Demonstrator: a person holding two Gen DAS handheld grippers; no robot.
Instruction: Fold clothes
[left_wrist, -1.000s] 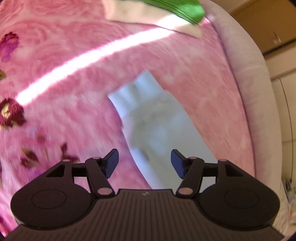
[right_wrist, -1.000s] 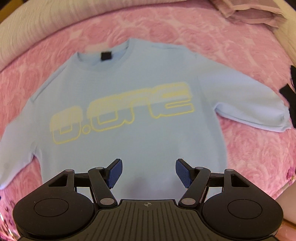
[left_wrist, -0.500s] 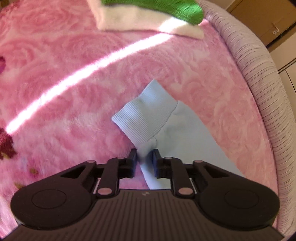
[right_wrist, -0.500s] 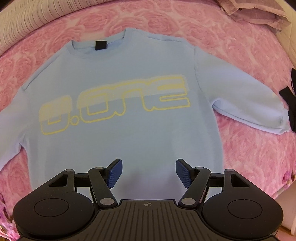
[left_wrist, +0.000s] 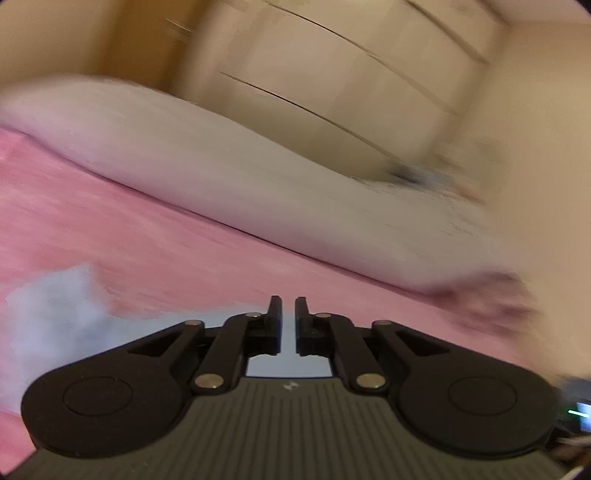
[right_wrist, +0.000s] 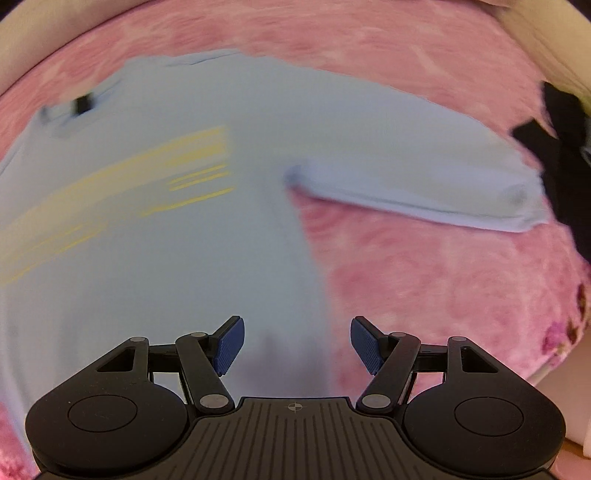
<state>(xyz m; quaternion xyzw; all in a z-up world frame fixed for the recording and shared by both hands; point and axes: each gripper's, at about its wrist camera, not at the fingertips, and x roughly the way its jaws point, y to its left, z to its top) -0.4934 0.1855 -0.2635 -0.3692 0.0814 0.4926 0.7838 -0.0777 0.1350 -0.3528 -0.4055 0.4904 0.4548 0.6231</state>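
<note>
A light blue sweatshirt with yellow lettering lies face up on the pink blanket. Its right sleeve stretches out to the right. My right gripper is open and hovers over the shirt's lower right hem. My left gripper is nearly closed, and blue fabric shows under and to the left of it; the view is blurred, so a grip on the sleeve is likely from the earlier pinch but not plainly seen.
A pale padded bed edge runs across the left wrist view, with wooden cupboard doors behind it. A black garment lies at the right edge of the blanket, next to the sleeve cuff.
My left gripper closed on the left sleeve near its cuff, then swung up, so its camera faces the bed edge and cupboards. My right gripper shifted right over the shirt.
</note>
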